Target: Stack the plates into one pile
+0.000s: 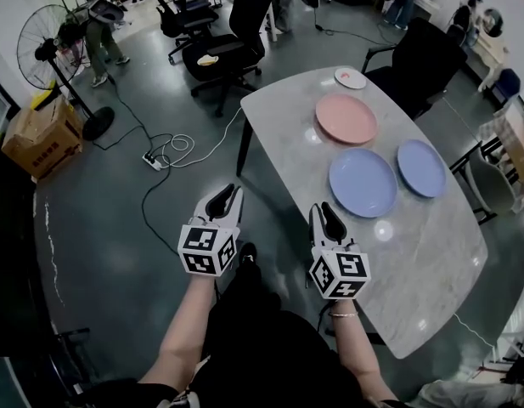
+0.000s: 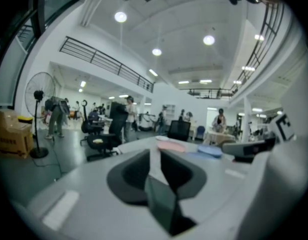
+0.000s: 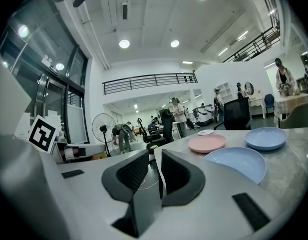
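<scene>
Several plates lie apart on the grey marble table: a small white plate farthest away, a pink plate, a large blue plate and a smaller blue plate to its right. My left gripper hangs over the floor, left of the table's near edge. My right gripper is above the near edge, short of the large blue plate. Both stand slightly open, with nothing between the jaws. In the right gripper view the pink plate lies ahead.
Black office chairs stand at the table's far end, another at its far right. On the floor to the left are a power strip with cables, a standing fan and a cardboard box. People stand in the background.
</scene>
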The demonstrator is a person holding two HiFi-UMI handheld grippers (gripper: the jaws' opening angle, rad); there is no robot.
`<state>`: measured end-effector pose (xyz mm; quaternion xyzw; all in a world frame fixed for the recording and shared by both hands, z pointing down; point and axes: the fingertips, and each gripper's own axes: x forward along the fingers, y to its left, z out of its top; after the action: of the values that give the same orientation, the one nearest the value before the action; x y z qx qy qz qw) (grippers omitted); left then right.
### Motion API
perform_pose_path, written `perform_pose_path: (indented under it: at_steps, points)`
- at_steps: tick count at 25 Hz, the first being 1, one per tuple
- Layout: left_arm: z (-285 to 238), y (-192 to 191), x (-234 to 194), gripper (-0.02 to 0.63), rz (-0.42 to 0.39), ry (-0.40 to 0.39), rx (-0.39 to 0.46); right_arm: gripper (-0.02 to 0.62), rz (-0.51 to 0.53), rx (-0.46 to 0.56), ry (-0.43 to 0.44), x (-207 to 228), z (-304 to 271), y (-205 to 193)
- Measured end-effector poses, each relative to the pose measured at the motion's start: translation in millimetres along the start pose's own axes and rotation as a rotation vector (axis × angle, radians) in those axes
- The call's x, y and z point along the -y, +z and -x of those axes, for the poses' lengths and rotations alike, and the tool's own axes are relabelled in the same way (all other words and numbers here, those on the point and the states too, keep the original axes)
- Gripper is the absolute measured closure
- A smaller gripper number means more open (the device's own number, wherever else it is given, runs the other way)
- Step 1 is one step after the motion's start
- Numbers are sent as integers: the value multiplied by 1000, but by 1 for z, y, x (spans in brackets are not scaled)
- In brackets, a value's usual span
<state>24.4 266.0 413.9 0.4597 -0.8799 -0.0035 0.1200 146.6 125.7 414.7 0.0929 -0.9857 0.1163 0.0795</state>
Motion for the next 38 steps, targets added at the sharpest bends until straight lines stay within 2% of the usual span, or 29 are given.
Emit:
perform_pose_path:
  at_steps: [11,20,27,30,32,38]
  points:
    - [-99,-1,-58,477,47,-38,-40,503,-18,-63,-30,22,-106,-3]
    - [-183,20,-128,466,38,-86,-64,503,-24,-100,-72,20,-216,11]
    - [-233,36,-170,460,41,-143,-70,503,-25,-92,-128,18,-272,24]
    - [-254,38,-172,454,55,-187,-78,503,-29,-87,-178,27,-284,27]
    - [-267,39,-168,454,37,-213,-86,503,-32,-90,-206,34,-289,28]
    - [-300,34,-128,454,-10,-347,-131,503,-62,-99,-316,66,-279,26]
